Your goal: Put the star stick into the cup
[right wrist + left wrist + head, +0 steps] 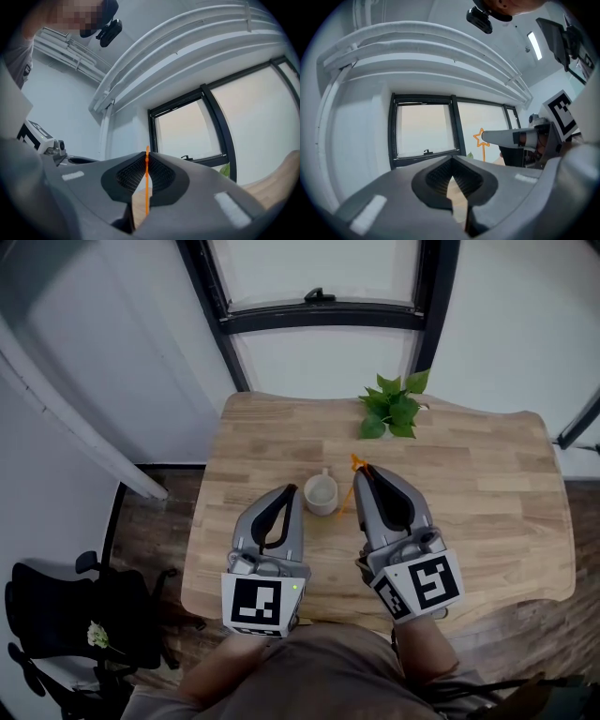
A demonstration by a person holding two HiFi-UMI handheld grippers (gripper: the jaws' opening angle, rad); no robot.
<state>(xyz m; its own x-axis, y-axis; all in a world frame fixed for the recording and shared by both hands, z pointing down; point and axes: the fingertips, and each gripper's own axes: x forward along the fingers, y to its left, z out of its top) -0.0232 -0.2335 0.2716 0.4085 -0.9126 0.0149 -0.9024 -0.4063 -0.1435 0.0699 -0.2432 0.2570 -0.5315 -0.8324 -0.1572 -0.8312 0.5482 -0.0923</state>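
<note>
Two claws flank the cup on the tabletop. Just left of the cup, my left claw has its jaws pressed together on nothing. Just right of the cup, my right claw is clamped on the star stick. The stick stands roughly upright, with the star above the jaw tips and the shaft running down beside the cup's right wall. The cup's mouth lies left of the stick's lower end, so I judge the right claw must carry it leftward over the rim, then lower it.
</note>
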